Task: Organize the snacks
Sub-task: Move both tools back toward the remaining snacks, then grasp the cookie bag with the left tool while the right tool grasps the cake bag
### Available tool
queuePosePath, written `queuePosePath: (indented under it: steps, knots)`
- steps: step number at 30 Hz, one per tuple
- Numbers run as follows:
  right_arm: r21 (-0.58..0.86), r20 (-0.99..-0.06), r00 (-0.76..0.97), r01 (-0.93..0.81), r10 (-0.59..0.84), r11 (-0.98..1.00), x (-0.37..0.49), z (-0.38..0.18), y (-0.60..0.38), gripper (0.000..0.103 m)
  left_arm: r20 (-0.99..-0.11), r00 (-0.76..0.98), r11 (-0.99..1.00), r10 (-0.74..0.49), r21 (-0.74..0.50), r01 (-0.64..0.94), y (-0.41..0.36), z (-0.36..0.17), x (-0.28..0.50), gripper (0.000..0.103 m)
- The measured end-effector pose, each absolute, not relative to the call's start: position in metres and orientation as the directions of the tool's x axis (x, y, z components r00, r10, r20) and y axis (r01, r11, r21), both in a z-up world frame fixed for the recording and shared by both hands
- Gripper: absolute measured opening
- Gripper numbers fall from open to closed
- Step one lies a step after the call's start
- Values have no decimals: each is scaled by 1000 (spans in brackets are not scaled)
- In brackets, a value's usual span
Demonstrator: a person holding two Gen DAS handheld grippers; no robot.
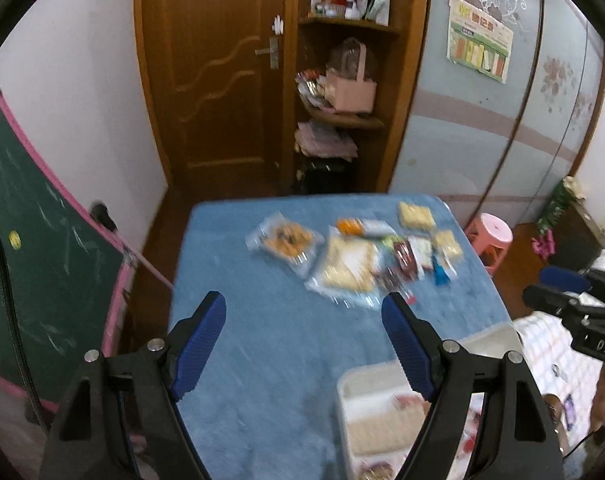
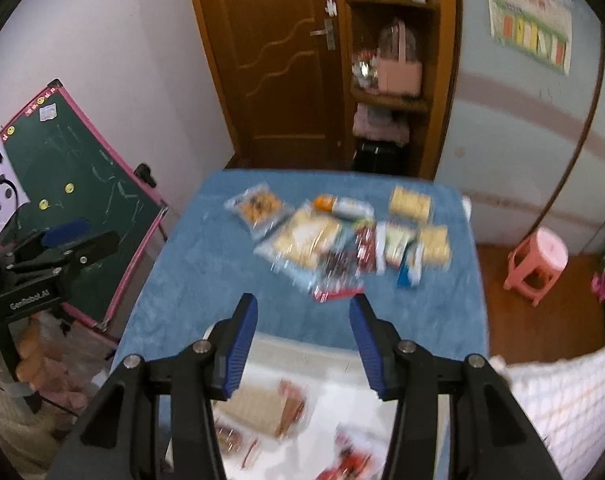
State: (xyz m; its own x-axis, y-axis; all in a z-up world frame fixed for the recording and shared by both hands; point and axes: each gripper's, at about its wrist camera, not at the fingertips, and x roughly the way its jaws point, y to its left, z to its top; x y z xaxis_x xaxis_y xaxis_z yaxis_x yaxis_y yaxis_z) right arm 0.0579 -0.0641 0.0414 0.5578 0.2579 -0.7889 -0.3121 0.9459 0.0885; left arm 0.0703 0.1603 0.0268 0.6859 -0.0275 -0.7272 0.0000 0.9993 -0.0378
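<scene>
Several snack packets [image 1: 350, 256] lie in a loose pile on the far half of a blue-covered table [image 1: 262, 360]; the pile shows in the right wrist view [image 2: 334, 236] too. A white tray [image 1: 366, 420] at the near edge holds a tan wafer pack [image 2: 258, 412] and red packets [image 2: 346, 460]. My left gripper [image 1: 304, 312] is open and empty above the bare cloth, left of the tray. My right gripper [image 2: 304, 312] is open and empty above the tray [image 2: 342, 364], short of the pile. Both views are blurred.
A green chalkboard [image 2: 86, 200] with a pink frame stands left of the table. A pink stool [image 2: 538, 260] stands to the right. A wooden door [image 1: 222, 80] and shelves [image 1: 342, 120] are behind the table. A white checked cloth [image 2: 574, 400] lies at the near right.
</scene>
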Motion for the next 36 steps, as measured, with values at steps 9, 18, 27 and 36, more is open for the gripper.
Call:
queuePosePath:
  steps: [9,18,27,36]
  knots:
    - [42,-785,580,-299,217,953,155,59,-40,57,-682,730,995,-45,-93,-25,188,67,161,82]
    - [50,-845,497,-294,197,954,265,-24,-19,57,-769,635,985,-76,-157,-72,210,-5,270,82]
    - [253,-941,184,-177,284,951,341,-155,-25,57,-912,406,989,-64,-113,-97,214,-134,330,82]
    - [279,-950,107,-136,294,951,336,-196,-30,57,-947,305,989,-102,-130,-72,213,-192,335,82]
